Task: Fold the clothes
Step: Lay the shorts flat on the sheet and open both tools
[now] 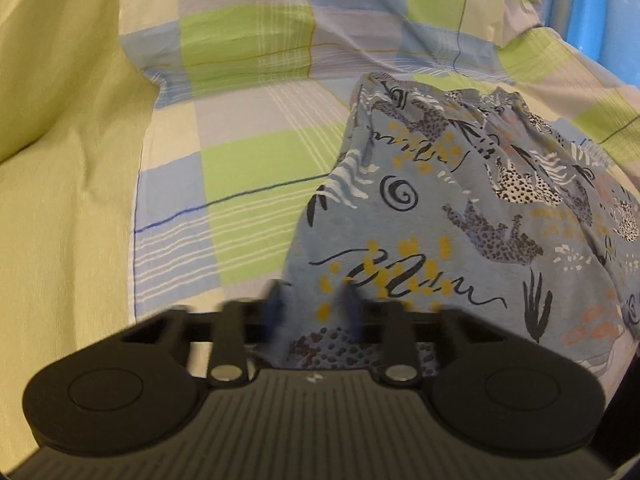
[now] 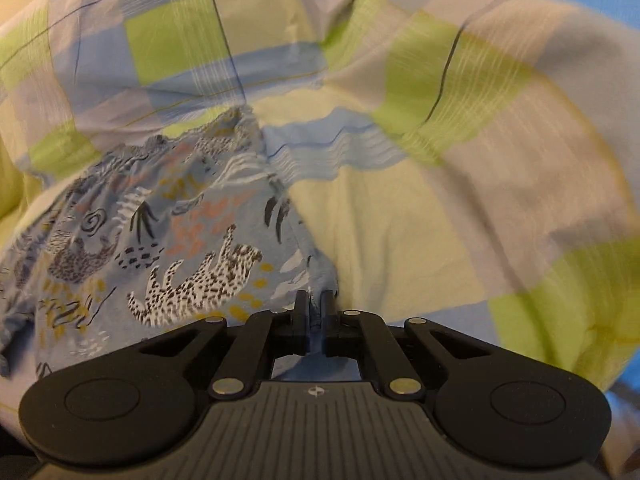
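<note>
**Both near corners in hand**

On the green, blue and cream checked bedsheet (image 1: 248, 168) lies the pale blue cotton garment printed with spotted leopards (image 1: 460, 208), its gathered waistband at the far end. We work from the near hem. Our right gripper (image 2: 315, 308) pinches the hem's right corner, fingers almost together. Our left gripper (image 1: 314, 308) straddles the left corner, fingers blurred and narrow; we cannot tell whether they grip. Its length stretches straight ahead of both, so folding likely means carrying the hem forward.
</note>
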